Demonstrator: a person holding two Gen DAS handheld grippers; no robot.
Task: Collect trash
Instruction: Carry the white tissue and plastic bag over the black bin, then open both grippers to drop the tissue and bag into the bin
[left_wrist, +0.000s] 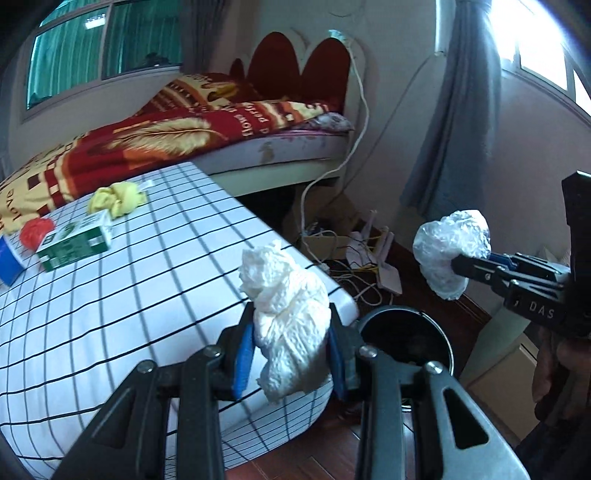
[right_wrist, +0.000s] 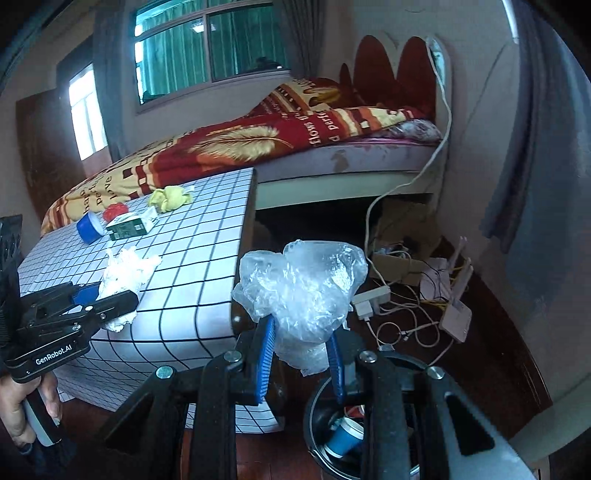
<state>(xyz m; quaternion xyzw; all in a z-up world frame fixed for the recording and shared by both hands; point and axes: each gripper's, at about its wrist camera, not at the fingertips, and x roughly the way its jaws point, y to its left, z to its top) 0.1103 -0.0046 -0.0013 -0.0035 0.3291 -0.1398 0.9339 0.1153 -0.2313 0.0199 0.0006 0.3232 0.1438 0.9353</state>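
Blue-padded fingers (left_wrist: 243, 358) of left gripper (left_wrist: 291, 354): closed on tissue wad (left_wrist: 288, 310), held above desk (left_wrist: 110, 295) edge, just beside bin (left_wrist: 406, 332). Wad's long axis approx upright, top pointing away from cam.
Right gripper (right_wrist: 301, 354): fingers (right_wrist: 266, 354) pinched on plastic bag (right_wrist: 301, 291), over bin (right_wrist: 328, 435); bag bunched, no clear axis, bulk up.
Step, est.: drop both in bin. Centre each over opening, spread fingers fully; light stuff may cling.
Left on desk: carton (left_wrist: 74, 240), yellow wad (left_wrist: 118, 197), red scrap (left_wrist: 35, 229).
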